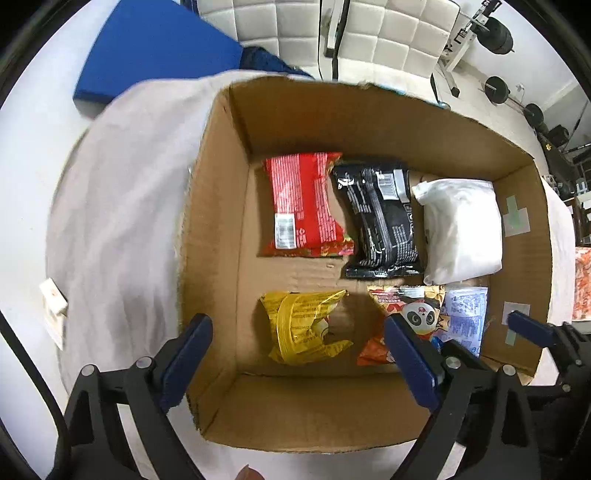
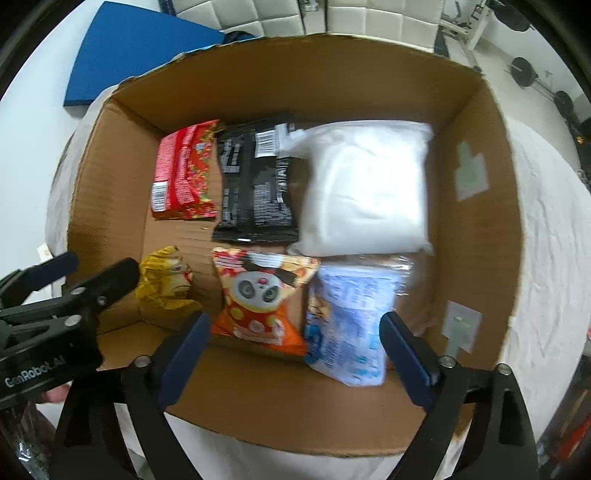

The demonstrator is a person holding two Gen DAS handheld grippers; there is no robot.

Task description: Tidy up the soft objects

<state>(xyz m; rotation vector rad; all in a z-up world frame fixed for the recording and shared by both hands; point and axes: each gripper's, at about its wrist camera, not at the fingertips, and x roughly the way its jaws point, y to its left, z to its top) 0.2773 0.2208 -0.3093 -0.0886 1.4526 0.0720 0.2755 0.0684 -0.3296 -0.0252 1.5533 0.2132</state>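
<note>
An open cardboard box [image 1: 221,229] [image 2: 476,236] holds several soft packets. In the back row lie a red packet [image 1: 303,206] [image 2: 183,173], a black packet [image 1: 380,221] [image 2: 255,184] and a white pouch [image 1: 461,229] [image 2: 365,192]. In the front row lie a yellow packet [image 1: 303,325] [image 2: 166,284], an orange panda packet [image 1: 413,314] [image 2: 262,299] and a pale blue packet [image 1: 465,317] [image 2: 351,325]. My left gripper [image 1: 299,362] is open and empty above the box's near edge. My right gripper [image 2: 295,354] is open and empty above the front row.
The box sits on a white cloth [image 1: 118,206] [image 2: 546,229]. A blue pad [image 1: 155,48] [image 2: 129,51] and white quilted chairs [image 1: 388,33] stand behind. Weights [image 1: 498,88] lie on the floor at right. The other gripper shows at each view's edge.
</note>
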